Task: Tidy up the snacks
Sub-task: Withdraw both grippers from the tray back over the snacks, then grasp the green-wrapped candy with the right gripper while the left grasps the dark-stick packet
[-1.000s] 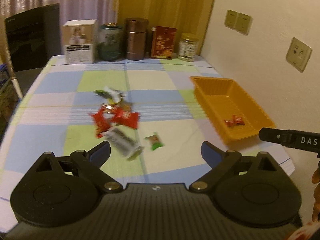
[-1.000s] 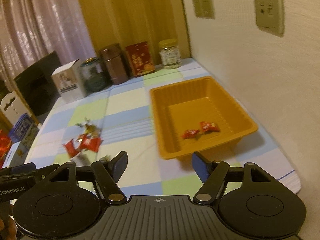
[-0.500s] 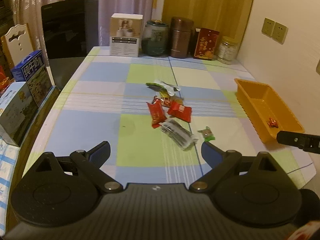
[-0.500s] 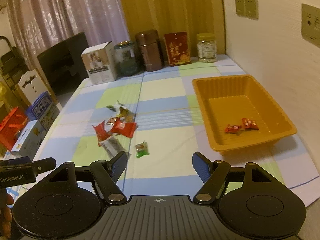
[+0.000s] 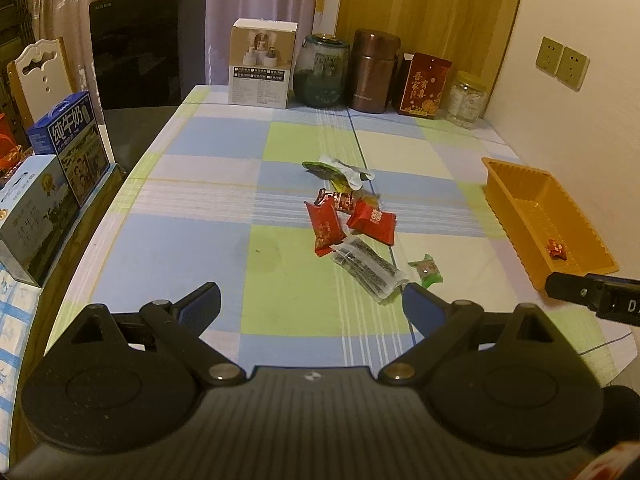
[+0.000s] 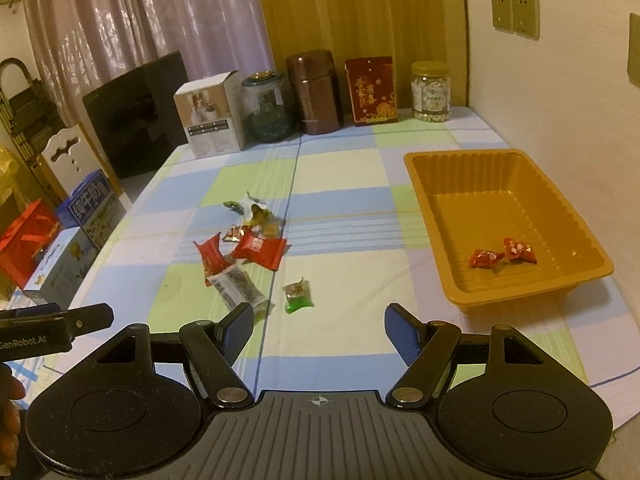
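Both wrist views looked down over a desk (image 6: 340,184) covered by a blue, green and white checked cloth. The left tongs (image 5: 311,304) were spread, with nothing between their blue pads; the right tongs (image 6: 319,330) were likewise spread and empty. Both hung above the near edge of the desk.

The loose snacks lay in a cluster near the middle of the desk: two red packets (image 6: 256,249), a clear wrapped bar (image 6: 238,288) just nearer than them, a small green candy (image 6: 298,296) set apart on its right, and several small green, white and brown wrappers (image 6: 250,210) on the far side of the cluster.

An orange tray (image 6: 436,208) stood along the right edge of the desk, beside the wall, well apart from the cluster. Two small red candies (image 6: 502,255) lay inside it near its front wall, touching or nearly so.

Along the far edge stood a white box (image 6: 212,120), a glass jar (image 6: 266,110), a brown canister (image 6: 314,92), a red box (image 6: 371,90) and a clear jar with a yellow lid (image 6: 431,90)
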Tool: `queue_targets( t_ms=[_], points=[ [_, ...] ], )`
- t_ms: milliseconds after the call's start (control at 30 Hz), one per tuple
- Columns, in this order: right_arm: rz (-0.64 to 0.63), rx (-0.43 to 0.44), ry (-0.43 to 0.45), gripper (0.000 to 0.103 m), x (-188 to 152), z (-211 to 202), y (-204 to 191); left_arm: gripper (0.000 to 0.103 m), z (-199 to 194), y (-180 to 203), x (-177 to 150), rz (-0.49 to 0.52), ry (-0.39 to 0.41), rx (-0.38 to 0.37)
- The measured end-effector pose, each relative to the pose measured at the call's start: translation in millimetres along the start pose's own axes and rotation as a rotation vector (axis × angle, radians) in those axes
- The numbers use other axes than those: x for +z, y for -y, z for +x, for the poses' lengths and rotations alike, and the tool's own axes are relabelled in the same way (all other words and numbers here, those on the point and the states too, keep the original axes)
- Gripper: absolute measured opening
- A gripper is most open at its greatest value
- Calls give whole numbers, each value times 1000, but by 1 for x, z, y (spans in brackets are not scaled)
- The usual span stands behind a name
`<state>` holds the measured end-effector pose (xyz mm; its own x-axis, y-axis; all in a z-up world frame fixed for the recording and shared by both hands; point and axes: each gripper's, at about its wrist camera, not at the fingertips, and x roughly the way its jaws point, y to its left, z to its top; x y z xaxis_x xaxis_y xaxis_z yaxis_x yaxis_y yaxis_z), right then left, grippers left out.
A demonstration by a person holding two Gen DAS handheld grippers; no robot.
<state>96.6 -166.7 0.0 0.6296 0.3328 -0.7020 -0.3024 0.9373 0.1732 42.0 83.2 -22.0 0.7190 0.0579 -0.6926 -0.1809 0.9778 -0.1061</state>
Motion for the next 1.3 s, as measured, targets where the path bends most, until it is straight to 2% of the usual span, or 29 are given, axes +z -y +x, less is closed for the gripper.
queue_targets(
  t_ms=[500,533,600,900,1167,1300],
  points=[
    [-50,36,-43,71,-5,78,-2,97,63,-8,3,-42,-48,35],
    [-58,38,-46,69,-4,86,-2,97,68,-8,4,-45,-50,36],
    [-68,42,-52,58,-3,99,-3,97,76,-8,5,-51,-55,39],
    [-128,46,-71,46,-2,146,-12,97,109,-10,5,-87,-69,38],
    [-172,26,-98,34,-3,175,-17,97,123,-10,6,-96,-73,43],
    [-184,31,-105,22,-4,180,-16,97,126,-9,6,-110,-71,34]
  ],
)
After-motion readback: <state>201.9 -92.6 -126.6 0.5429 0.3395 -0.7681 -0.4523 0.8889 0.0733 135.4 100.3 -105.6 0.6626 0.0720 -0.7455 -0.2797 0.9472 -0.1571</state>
